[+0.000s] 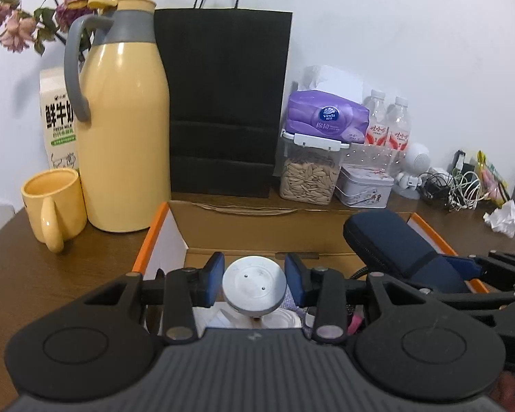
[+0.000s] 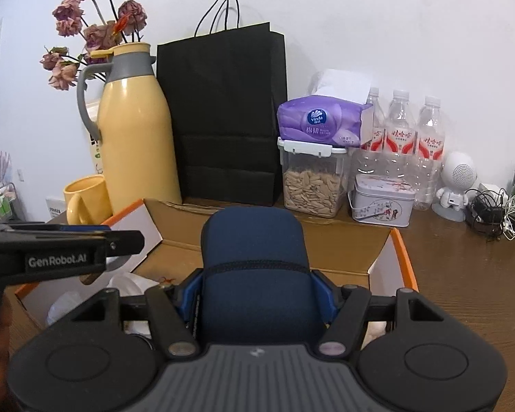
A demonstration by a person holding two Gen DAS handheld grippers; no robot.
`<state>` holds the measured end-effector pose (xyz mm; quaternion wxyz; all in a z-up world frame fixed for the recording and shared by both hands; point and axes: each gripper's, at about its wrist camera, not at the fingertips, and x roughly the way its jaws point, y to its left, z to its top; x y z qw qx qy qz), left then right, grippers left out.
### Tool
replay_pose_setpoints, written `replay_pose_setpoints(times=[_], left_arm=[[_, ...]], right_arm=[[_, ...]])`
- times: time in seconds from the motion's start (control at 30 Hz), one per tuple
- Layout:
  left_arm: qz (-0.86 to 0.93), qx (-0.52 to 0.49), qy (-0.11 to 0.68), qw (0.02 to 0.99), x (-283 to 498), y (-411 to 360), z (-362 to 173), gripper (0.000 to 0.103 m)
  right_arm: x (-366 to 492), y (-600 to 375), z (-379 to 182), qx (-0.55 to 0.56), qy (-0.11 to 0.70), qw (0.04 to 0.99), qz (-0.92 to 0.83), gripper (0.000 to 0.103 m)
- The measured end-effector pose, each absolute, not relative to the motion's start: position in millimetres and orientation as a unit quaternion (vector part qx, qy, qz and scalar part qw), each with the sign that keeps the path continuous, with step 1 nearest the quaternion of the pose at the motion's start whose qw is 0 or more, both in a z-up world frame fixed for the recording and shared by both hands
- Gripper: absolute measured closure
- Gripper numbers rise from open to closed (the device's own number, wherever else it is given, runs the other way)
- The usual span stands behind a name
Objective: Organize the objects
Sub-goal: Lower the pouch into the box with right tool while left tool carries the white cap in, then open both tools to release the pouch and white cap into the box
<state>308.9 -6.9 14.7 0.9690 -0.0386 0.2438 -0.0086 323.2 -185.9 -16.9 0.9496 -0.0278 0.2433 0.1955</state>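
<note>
My left gripper point(image 1: 255, 269) is shut on a round silver-grey disc-topped object point(image 1: 254, 290), its blue pads pressing both sides. It hangs over the open cardboard box point(image 1: 154, 233) with orange edges. What lies under the disc is mostly hidden. My right gripper point(image 2: 257, 285) is shut on a dark blue zip case point(image 2: 254, 240), held tilted above the same box point(image 2: 405, 257). That case point(image 1: 388, 240) and the right gripper point(image 1: 480, 267) show at the right of the left wrist view. The left gripper point(image 2: 127, 243) enters the right wrist view from the left. White crumpled items point(image 2: 127, 285) lie in the box.
Behind the box stand a yellow thermos jug point(image 1: 123, 130), a yellow mug point(image 1: 55, 202), a black paper bag point(image 1: 223, 103), a seed container point(image 2: 312, 182) with a purple tissue pack on it, a tin point(image 2: 381, 199) and water bottles point(image 2: 400, 127). Cables point(image 2: 498, 213) lie at the right.
</note>
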Motion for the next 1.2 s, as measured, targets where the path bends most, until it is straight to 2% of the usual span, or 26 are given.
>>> replay_pose_setpoints(times=[0.03,0.1,0.13,0.17,0.2,0.23,0.3,0.67,1.2], left_arm=[[-0.007,-0.034,0.244,0.969,308.3,-8.3,14.1,0.063],[-0.001,-0.024,0.240,0.971,306.5,-11.5,14.8,0.053],[0.003,-0.020,0.236,0.972,304.9,-12.2,15.8,0.039],[0.010,-0.018,0.229,0.973,301.8,-12.0,18.0,0.019],[0.015,-0.018,0.219,0.975,298.8,-11.2,19.9,0.012],[0.025,-0.019,0.206,0.978,294.7,-9.9,22.3,0.000],[0.034,-0.023,0.192,0.980,289.4,-8.3,26.8,0.000],[0.034,-0.026,0.167,0.985,250.7,-7.5,45.5,0.000],[0.039,-0.030,0.155,0.987,155.2,6.8,71.3,0.000]], right_arm=[[322.8,-187.2,-16.5,-0.025,0.243,0.949,0.197,0.038],[322.3,-189.7,-15.7,-0.022,0.241,0.951,0.193,0.033],[322.9,-190.6,-15.1,-0.023,0.241,0.952,0.189,0.029],[322.5,-192.0,-14.2,-0.024,0.240,0.953,0.182,0.016],[321.8,-193.6,-13.1,-0.024,0.236,0.955,0.175,0.007],[321.4,-195.5,-11.7,-0.024,0.232,0.958,0.168,0.005],[321.0,-198.9,-8.8,-0.021,0.228,0.960,0.159,0.000],[288.8,-204.9,2.4,-0.020,0.219,0.966,0.137,0.000],[191.0,-200.6,31.8,-0.015,0.194,0.970,0.143,0.000]])
